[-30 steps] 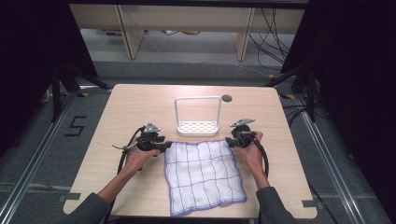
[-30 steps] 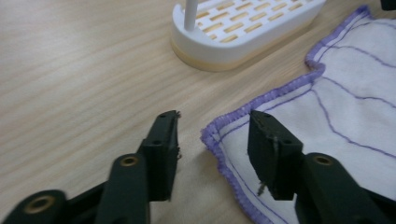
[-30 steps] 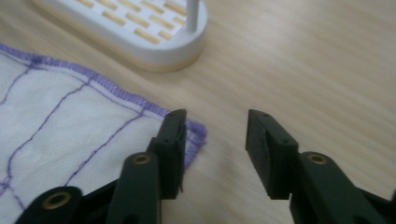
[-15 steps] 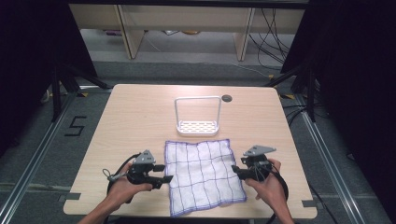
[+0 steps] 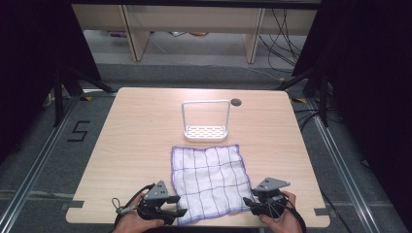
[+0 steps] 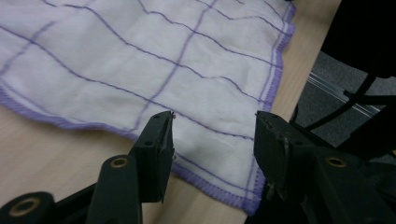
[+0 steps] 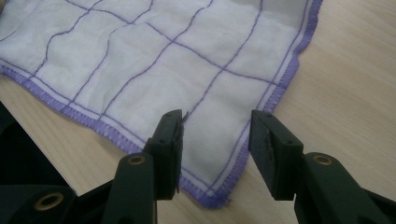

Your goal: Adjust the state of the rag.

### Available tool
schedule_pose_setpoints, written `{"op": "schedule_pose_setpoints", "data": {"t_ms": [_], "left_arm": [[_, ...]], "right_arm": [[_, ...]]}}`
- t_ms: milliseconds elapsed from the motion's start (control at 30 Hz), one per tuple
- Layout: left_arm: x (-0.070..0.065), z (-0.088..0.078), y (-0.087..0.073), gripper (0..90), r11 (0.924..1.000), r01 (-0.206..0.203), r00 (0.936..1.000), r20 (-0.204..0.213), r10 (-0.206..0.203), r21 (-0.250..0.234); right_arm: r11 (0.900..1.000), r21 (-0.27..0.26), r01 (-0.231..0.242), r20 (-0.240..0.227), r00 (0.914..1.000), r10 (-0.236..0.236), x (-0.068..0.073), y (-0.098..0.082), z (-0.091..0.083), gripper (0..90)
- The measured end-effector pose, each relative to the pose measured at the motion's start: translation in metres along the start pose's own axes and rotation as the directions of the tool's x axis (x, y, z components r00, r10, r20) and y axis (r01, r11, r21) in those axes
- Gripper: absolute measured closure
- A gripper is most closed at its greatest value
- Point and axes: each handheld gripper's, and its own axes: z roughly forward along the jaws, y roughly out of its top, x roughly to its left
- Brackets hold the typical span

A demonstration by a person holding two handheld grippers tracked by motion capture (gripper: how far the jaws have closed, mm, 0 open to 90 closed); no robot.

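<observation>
1. Two tools now sit at the bottom edge of the high view, one at each near corner of the cloth (image 5: 209,182); a second ago they were up at its far corners, in the middle of the frame, so both hands have drawn back along the cloth's sides.
2. White with purple grid lines and a purple hem, the cloth lies spread flat on the worktop (image 5: 136,126), lower centre of the frame, just below the white rack (image 5: 206,131), which has not moved.
3. Left tool (image 6: 212,140): jaws spread and just now closing a little, with the cloth's corner lying under the gap. The pads do not press on it.
4. Right tool (image 7: 215,135): jaws likewise spread and closing a little, straddling the other near corner; nothing is pinched.
5. My reading: with the far edge left lying and both tools lined up on the near corners, the work looks like a fold, and the step in hand is taking hold of these corners.
6. Each lower jaw probably has to slip under the hem before closing, or the thin fabric may slide away.
</observation>
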Motion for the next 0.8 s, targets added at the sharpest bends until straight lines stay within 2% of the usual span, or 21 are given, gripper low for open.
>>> {"op": "schedule_pose_setpoints", "data": {"t_ms": [33,67,100,133,233,300,333,367,400,433,467,500,533,567,600,667,767,800], "left_arm": [[-0.003,0.002,0.000,45.3,0.9998,-0.017,0.9999,-0.004,0.017,0.012],[-0.009,0.010,0.001,43.3,0.9990,-0.040,0.9992,0.006,0.040,0.021],[-0.011,0.014,0.002,43.2,0.9989,-0.039,0.9992,0.004,0.039,0.026],[-0.011,0.014,0.002,43.7,0.9989,-0.039,0.9992,0.004,0.039,0.026],[-0.013,0.024,0.003,44.1,0.9958,-0.075,0.9972,0.000,0.075,0.052],[-0.014,0.030,0.002,48.5,0.9926,-0.102,0.9947,-0.003,0.103,0.065],[-0.014,0.030,0.002,48.5,0.9889,-0.130,0.9908,-0.027,0.132,0.071],[-0.014,0.031,0.002,52.7,0.9869,-0.152,0.9877,-0.030,0.154,0.055],[-0.012,0.028,0.001,62.5,0.9751,-0.211,0.9757,-0.045,0.214,0.068],[-0.012,0.028,0.001,68.7,0.9751,-0.211,0.9757,-0.045,0.214,0.068],[-0.011,0.027,-0.001,74.6,0.9734,-0.222,0.9740,-0.035,0.224,0.058],[-0.011,0.027,-0.001,78.5,0.9734,-0.222,0.9740,-0.035,0.224,0.058],[-0.011,0.023,-0.003,81.0,0.9705,-0.233,0.9720,-0.020,0.234,0.064],[-0.011,0.023,-0.003,81.6,0.9705,-0.233,0.9720,-0.020,0.234,0.064],[-0.009,0.018,-0.005,82.1,0.9688,-0.239,0.9709,-0.004,0.239,0.067],[-0.004,0.010,-0.007,82.1,0.9639,-0.256,0.9667,0.006,0.256,0.075],[-0.001,0.004,-0.010,81.9,0.9644,-0.254,0.9671,0.010,0.254,0.074],[0.002,0.000,-0.013,81.9,0.9670,-0.243,0.9700,0.013,0.243,0.076]], "right_arm": [[1.000,-0.005,0.021,-0.002,0.9998,-0.021,0.000,0.000,0.001,56.4],[1.000,-0.003,0.013,-0.005,0.9999,-0.013,0.002,0.000,0.002,56.7],[1.000,0.000,0.024,-0.008,0.9997,-0.024,0.002,0.000,0.003,57.2],[1.000,0.010,0.004,-0.010,0.9999,-0.003,0.003,0.000,0.003,57.5],[1.000,-0.003,0.019,-0.004,0.9998,-0.019,0.003,-0.001,0.007,58.7],[1.000,0.029,0.001,-0.016,0.9999,0.000,0.004,-0.003,0.010,60.9],[1.000,0.029,0.001,-0.016,0.9999,0.000,0.004,-0.003,0.010,62.1],[0.999,0.045,0.023,-0.016,0.9996,-0.022,0.003,-0.003,0.011,63.1],[0.998,0.063,0.024,-0.020,0.9995,-0.023,0.003,-0.004,0.013,66.1],[0.998,0.063,0.024,-0.020,0.9995,-0.023,0.003,-0.004,0.013,66.1],[0.998,0.058,0.030,-0.016,0.9994,-0.029,0.003,-0.005,0.012,74.2],[0.998,0.058,0.030,-0.016,0.9994,-0.029,0.003,-0.005,0.012,74.2],[0.997,0.057,0.055,-0.023,0.9983,-0.054,0.003,-0.005,0.011,82.7],[0.997,0.057,0.055,-0.023,0.9983,-0.054,0.003,-0.005,0.011,82.7],[0.997,0.036,0.069,-0.029,0.9972,-0.068,0.006,-0.006,0.010,86.3],[0.995,0.055,0.077,-0.046,0.9961,-0.075,0.011,-0.008,0.006,87.1],[0.996,0.061,0.072,-0.064,0.9956,-0.068,0.019,-0.010,0.005,87.2],[0.993,0.062,0.102,-0.086,0.9916,-0.097,0.026,-0.012,0.004,87.1]]}}
